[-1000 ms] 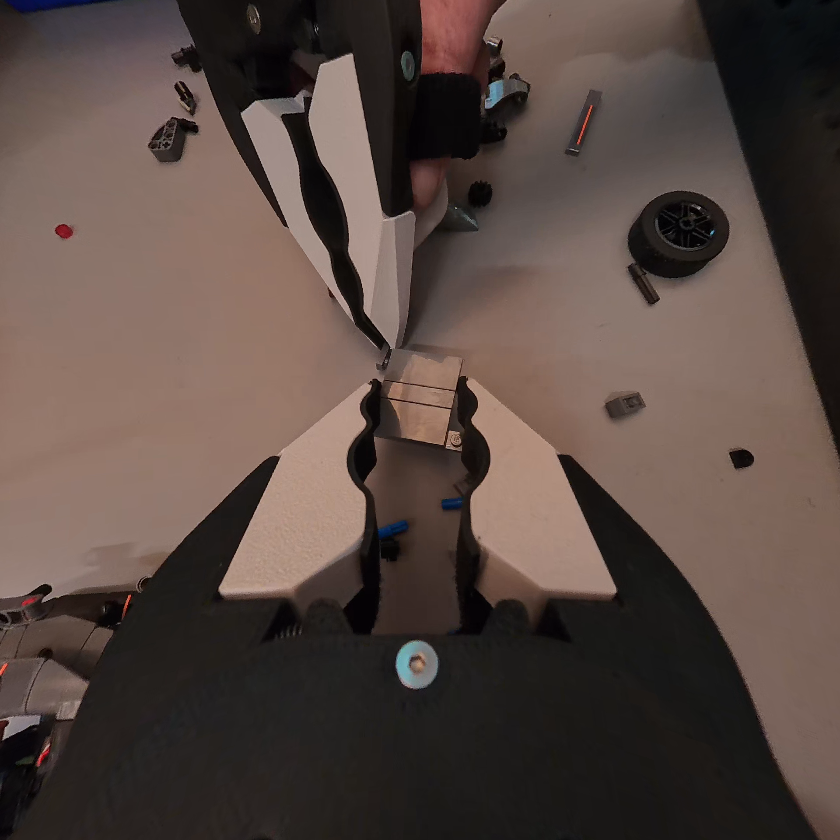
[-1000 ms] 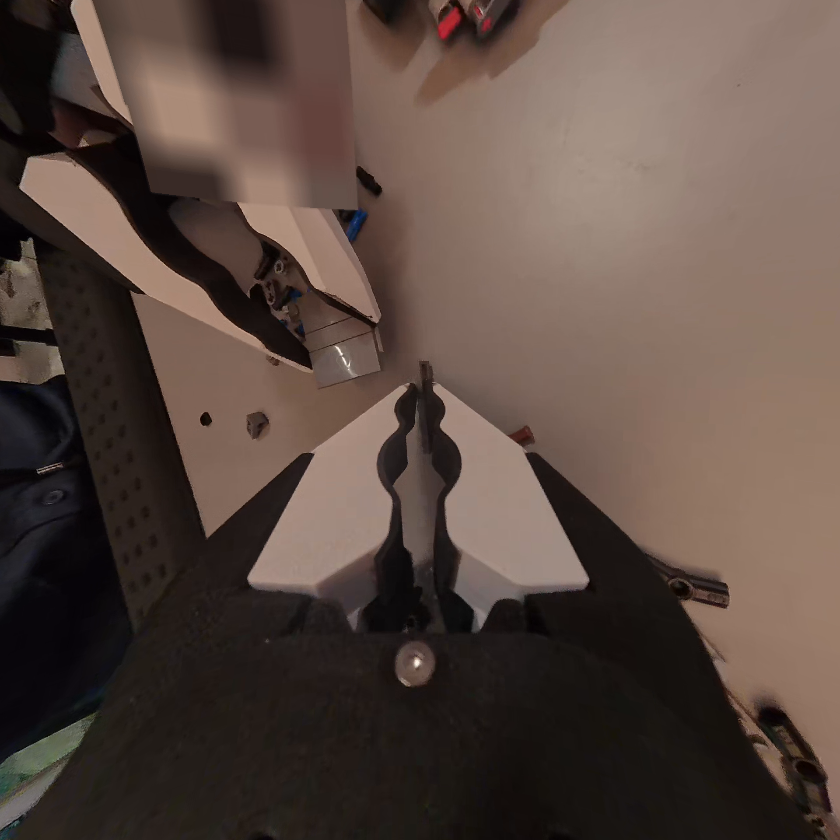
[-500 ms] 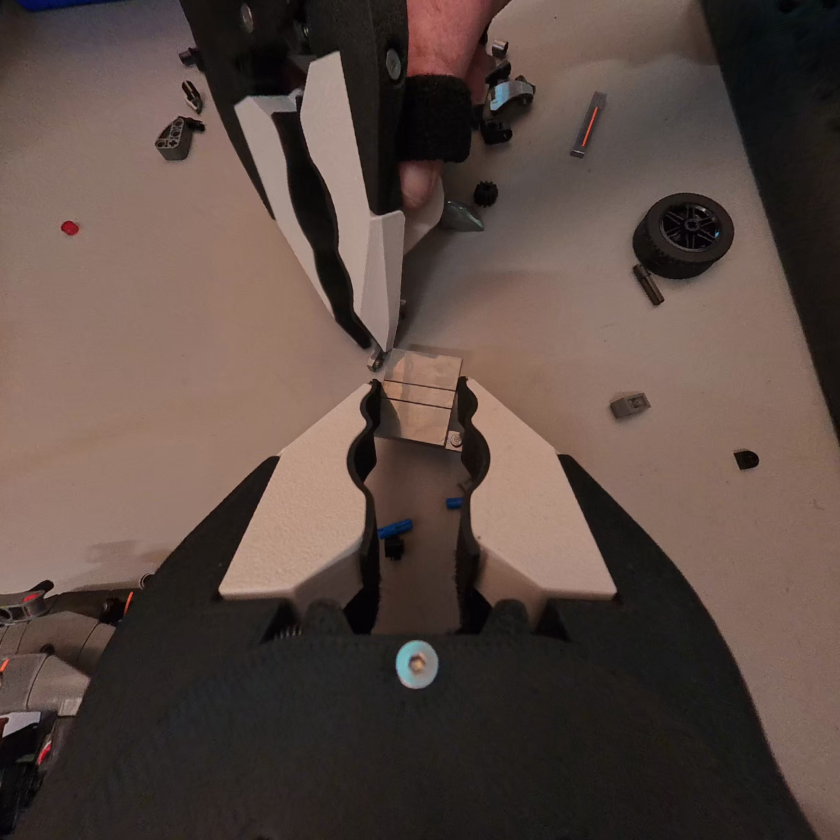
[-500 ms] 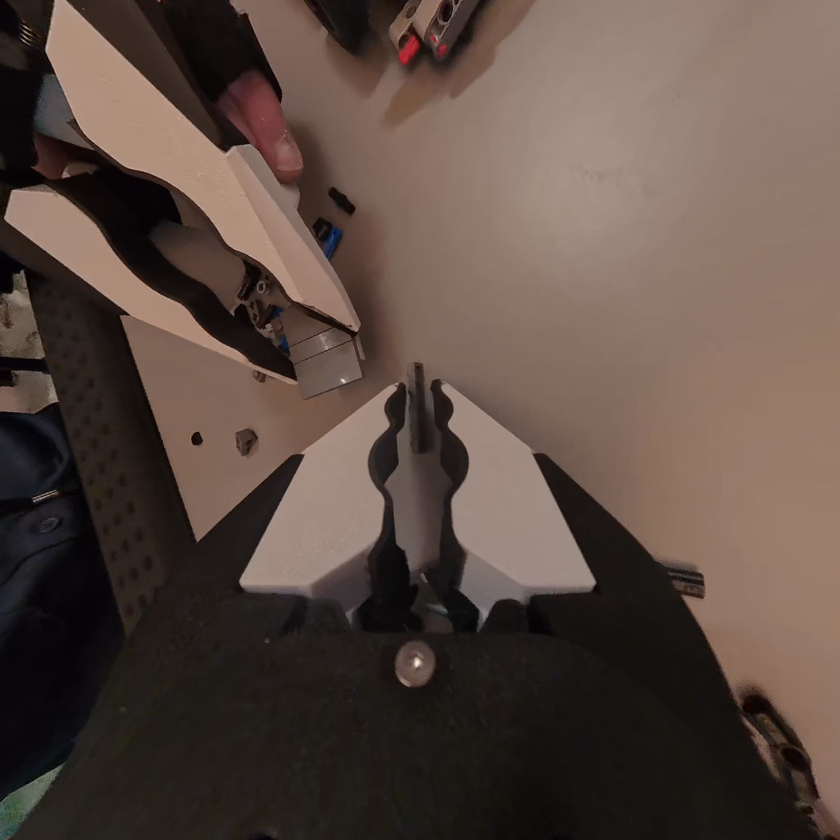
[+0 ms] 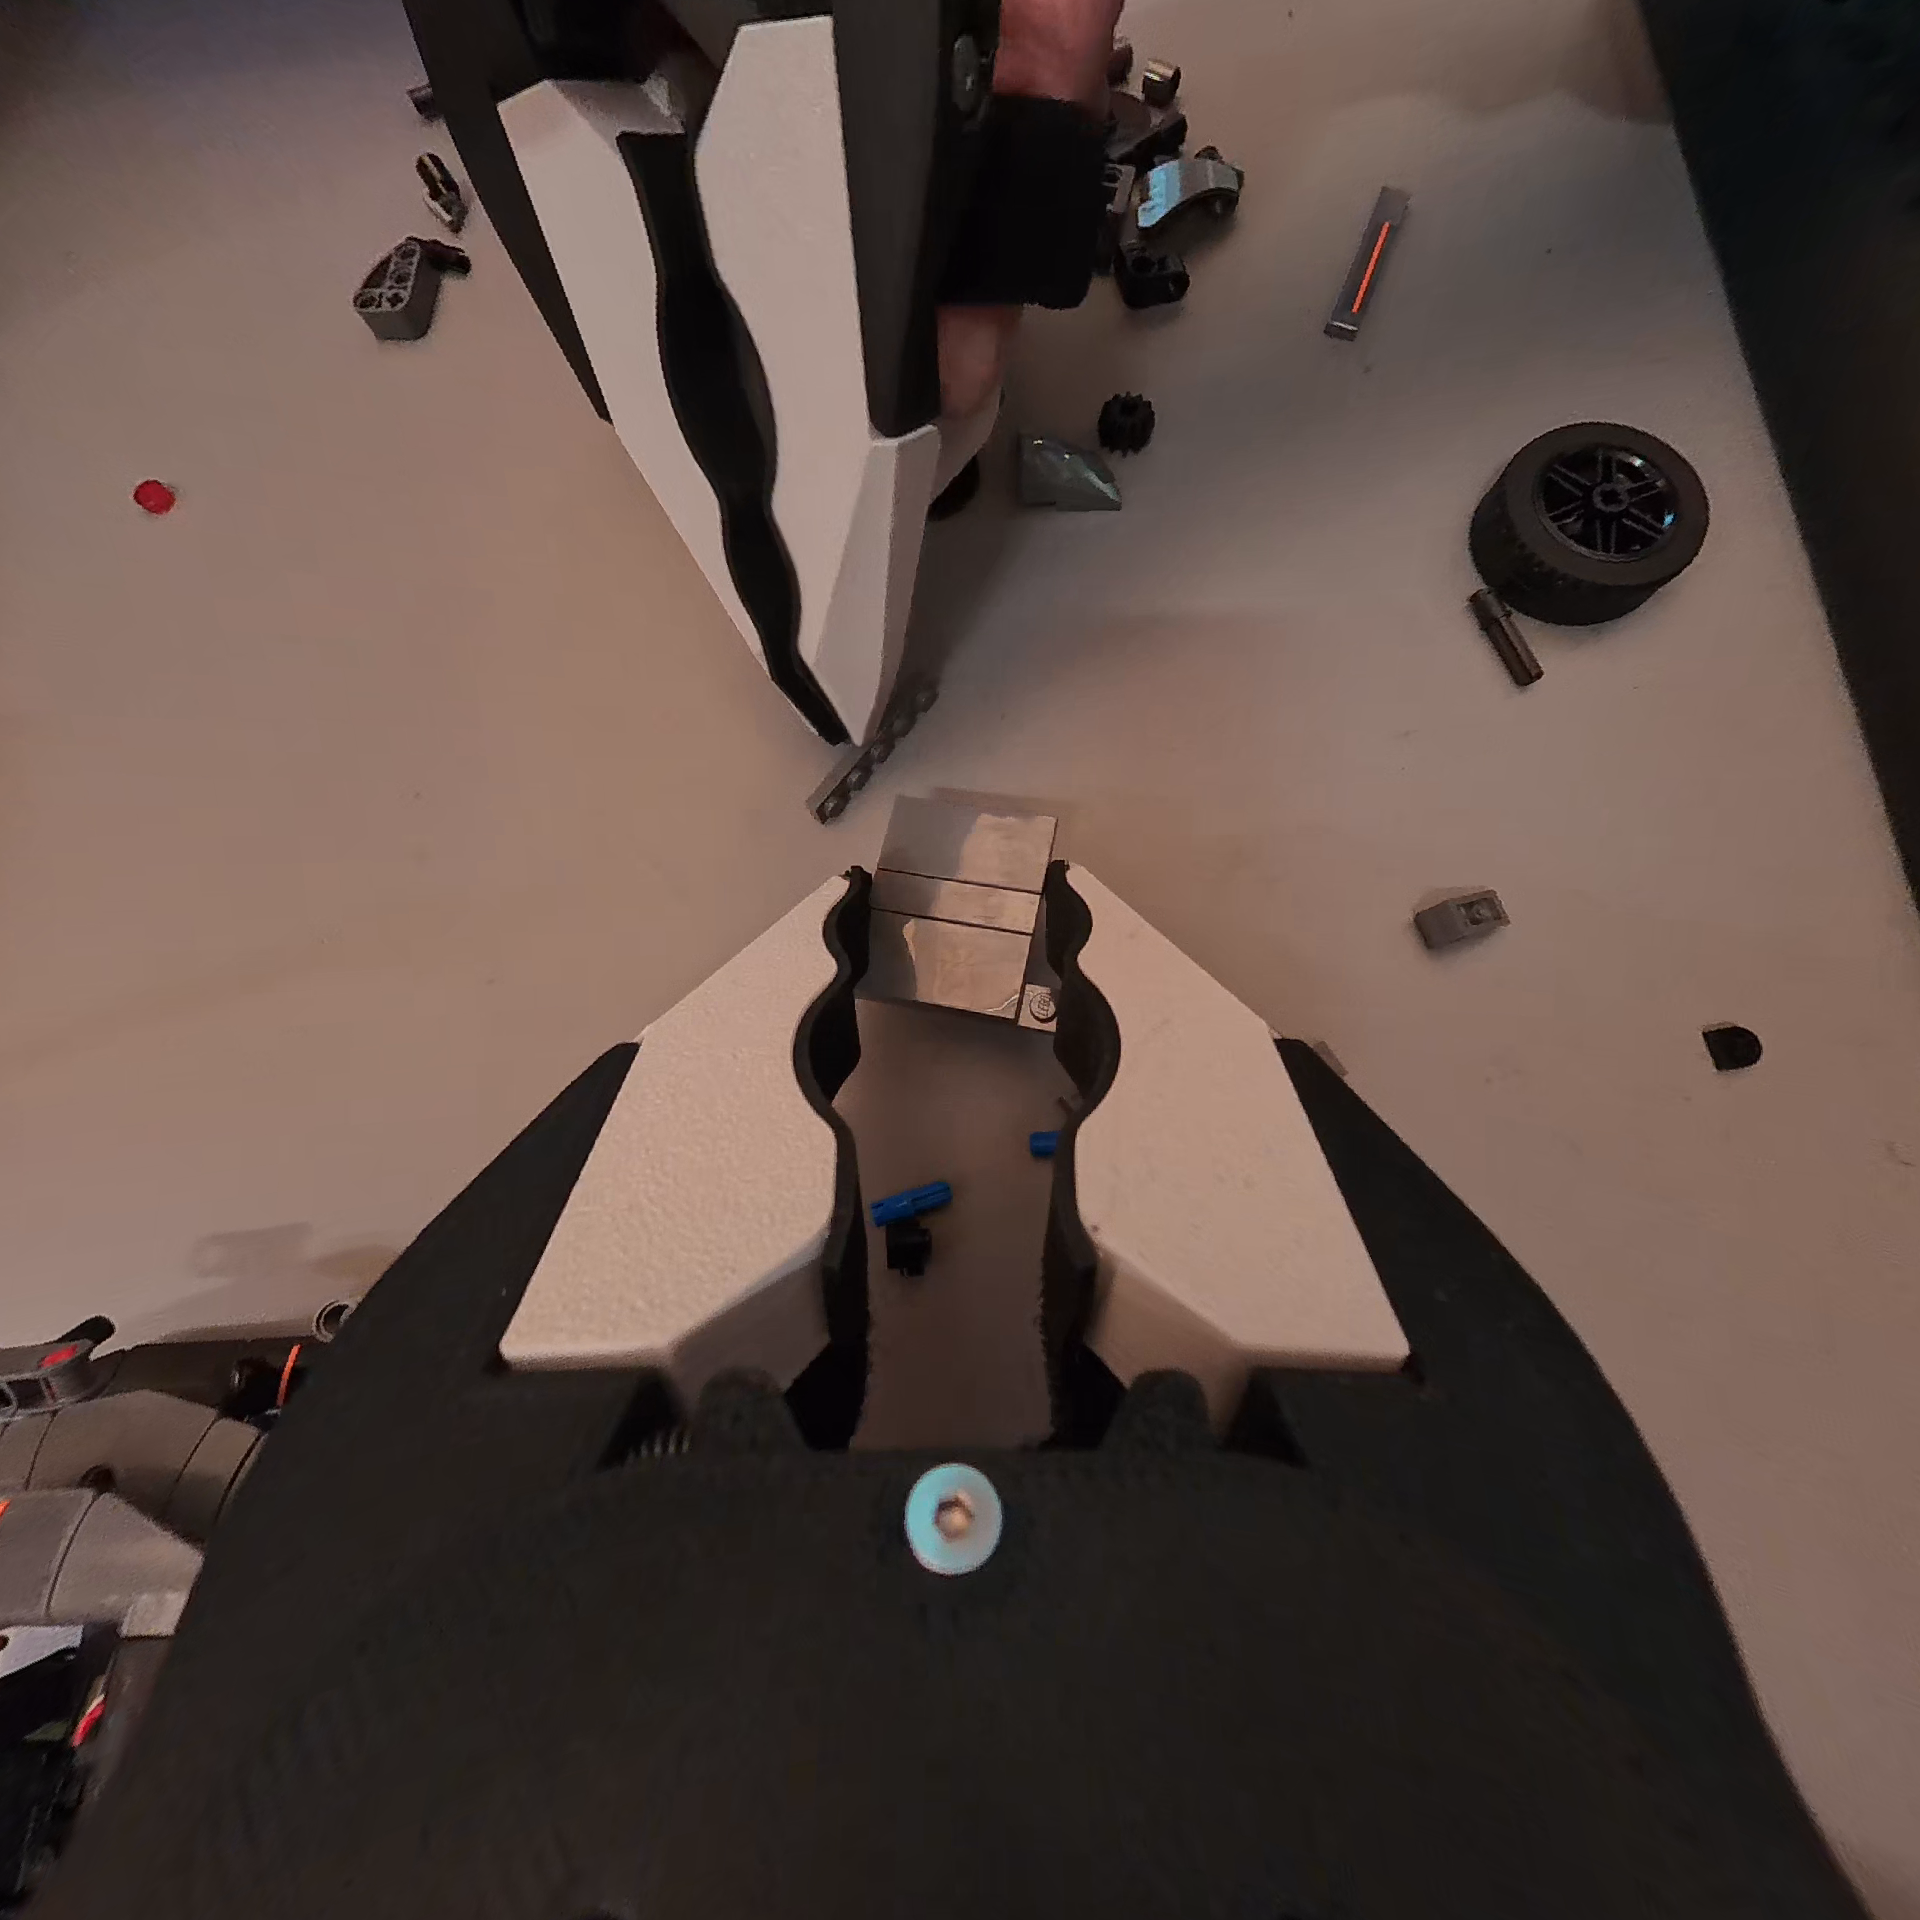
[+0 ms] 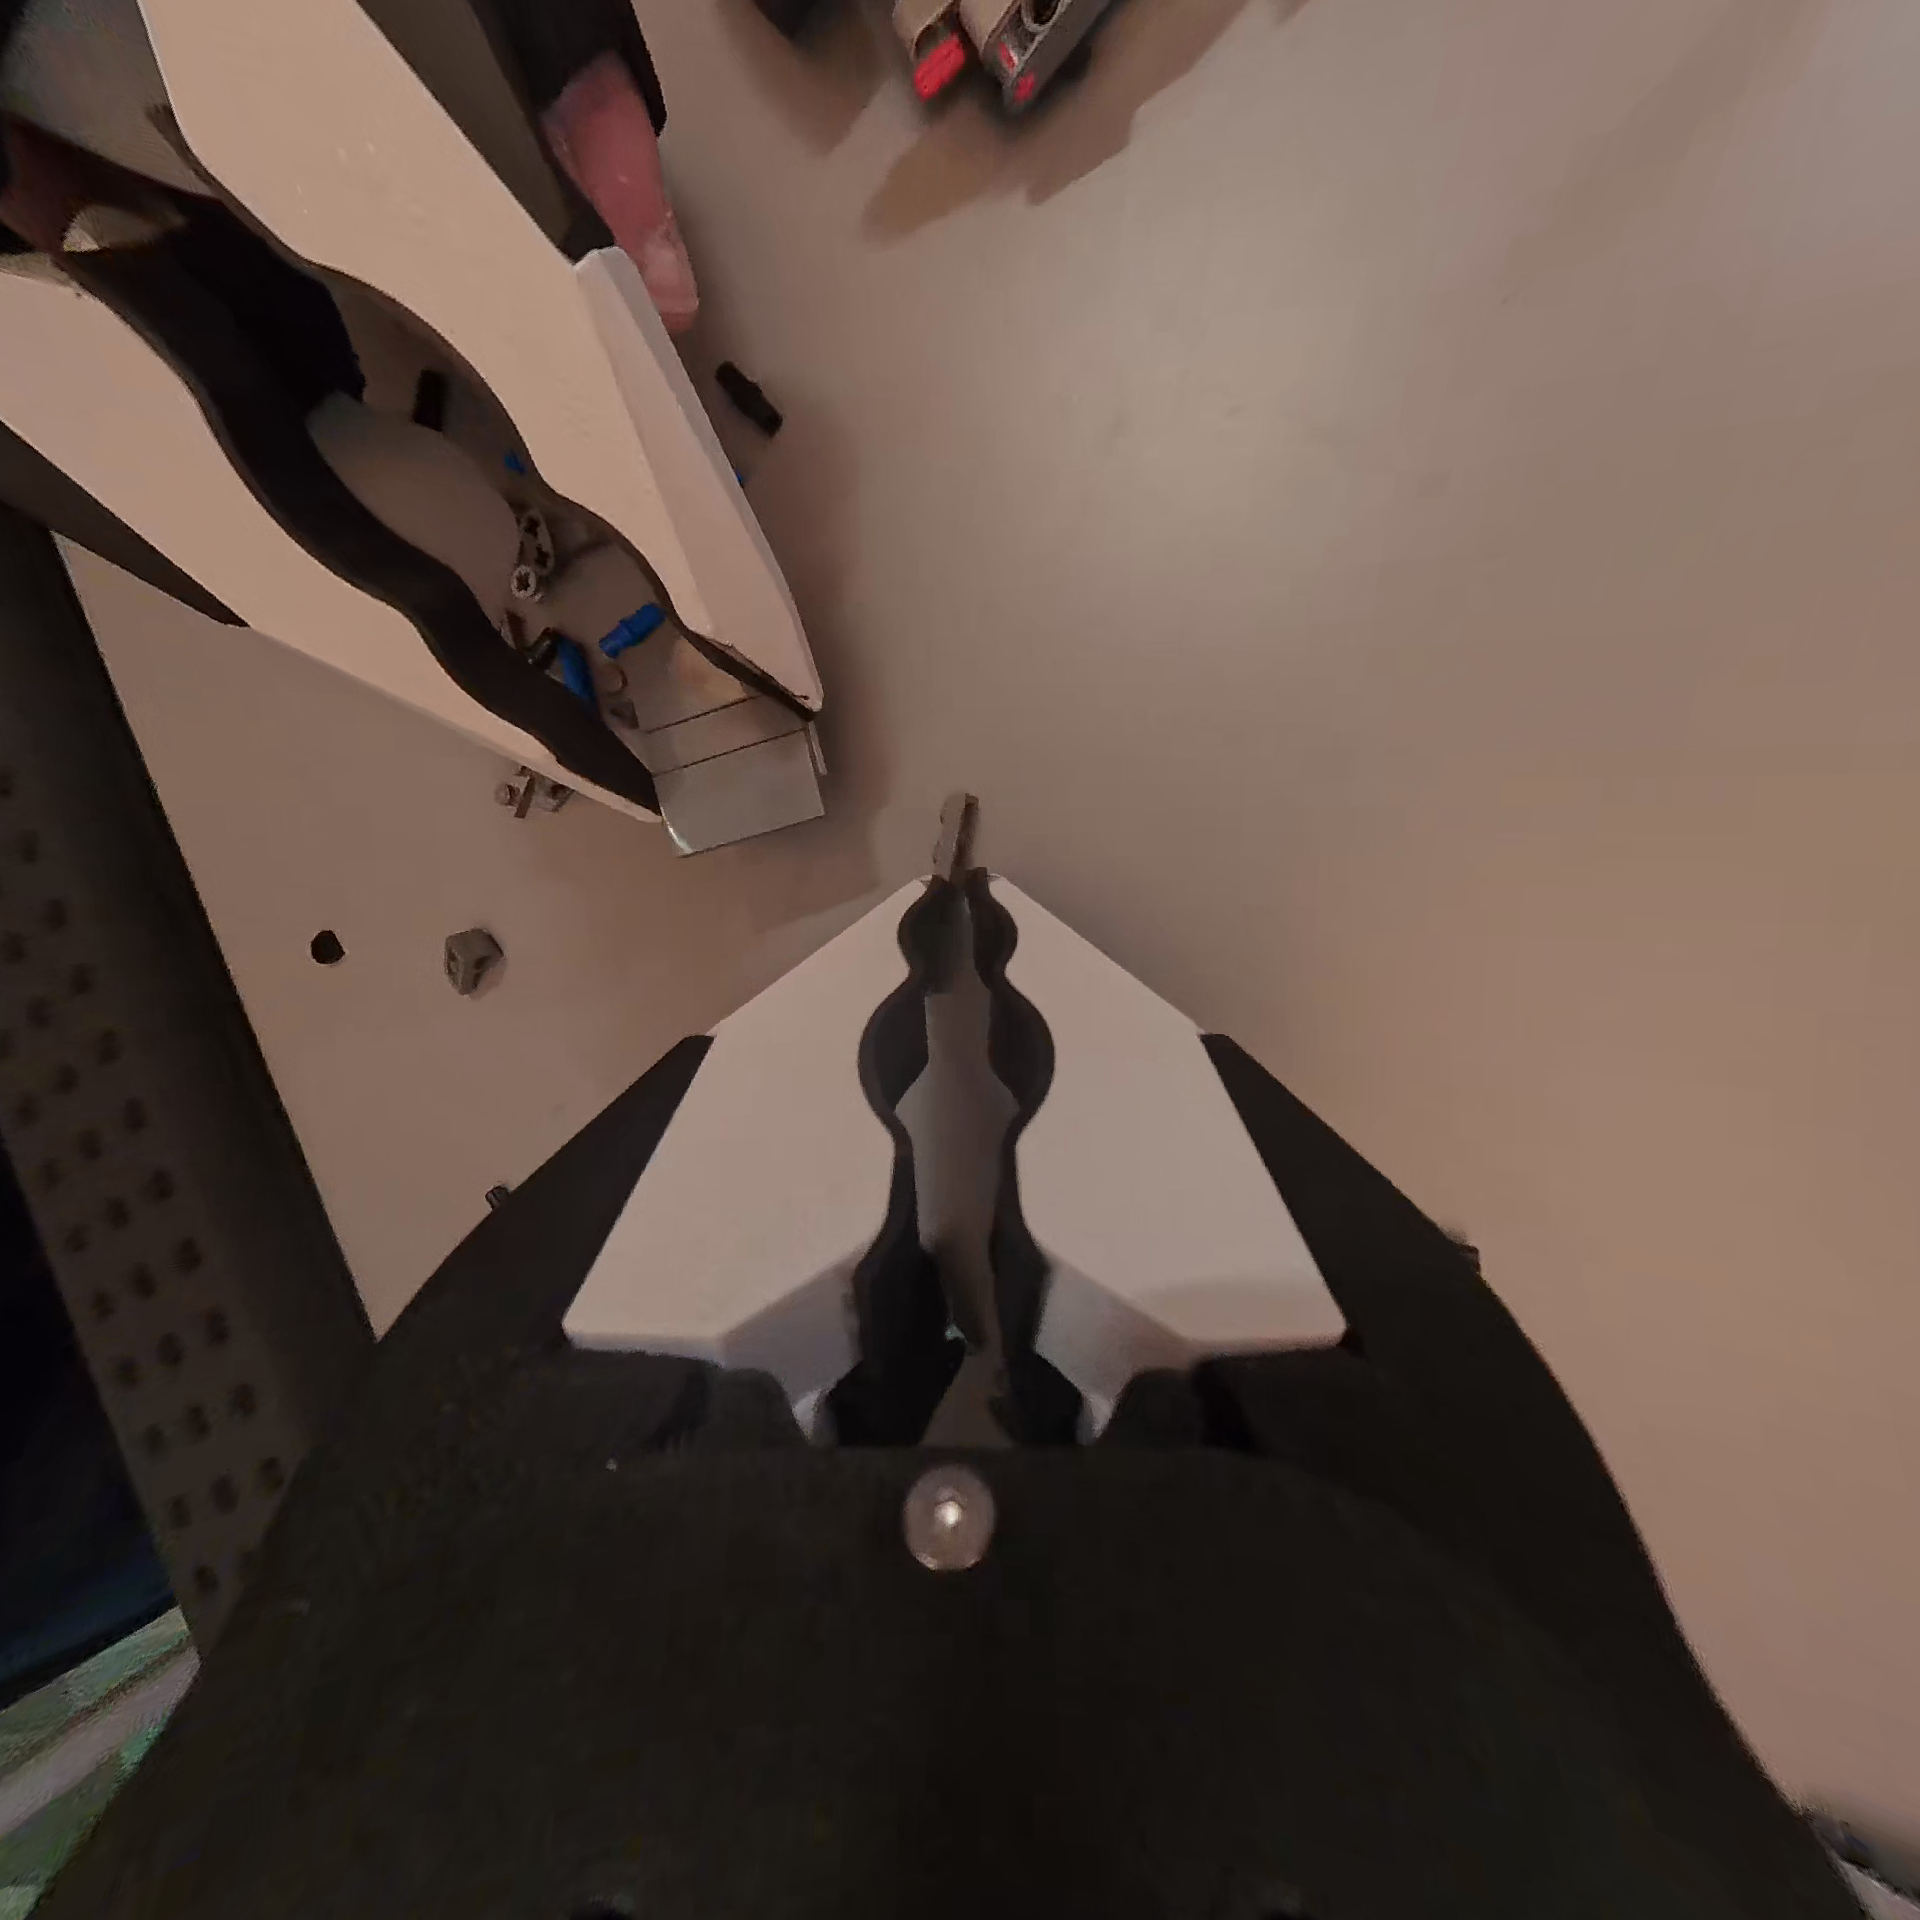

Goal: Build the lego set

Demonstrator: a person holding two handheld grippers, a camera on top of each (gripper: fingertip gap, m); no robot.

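My left gripper (image 5: 951, 883) is shut on a grey block assembly (image 5: 961, 914) of stacked smooth pieces, held above the table. In the right wrist view the same assembly (image 6: 727, 774) shows blue pins on its underside between the left gripper's fingers (image 6: 665, 436). My right gripper (image 6: 956, 883) is shut on a thin grey beam (image 6: 956, 826) that sticks out past its tips. In the left wrist view that beam (image 5: 873, 753) points down from the right gripper (image 5: 842, 732), its lower end just left of the assembly's far corner, a small gap apart.
Loose parts lie on the pale table: a black wheel (image 5: 1590, 520), a dark pin (image 5: 1504, 636), a small grey slope (image 5: 1460, 917), a black gear (image 5: 1125, 423), a grey strip with an orange line (image 5: 1366, 265), a red stud (image 5: 154, 497), blue pins (image 5: 909, 1203). A partly built grey model (image 5: 94, 1475) sits at lower left. My right fingertips sit around 5 cm from my left ones. The left tips stand about 8 cm off the small grey slope (image 5: 1460, 917). Seen from the right wrist view (image 6: 460, 958) as well.
The right gripper has turned and drawn back a little, so more of the thin beam shows beside the assembly. The left gripper and its assembly have stayed put.
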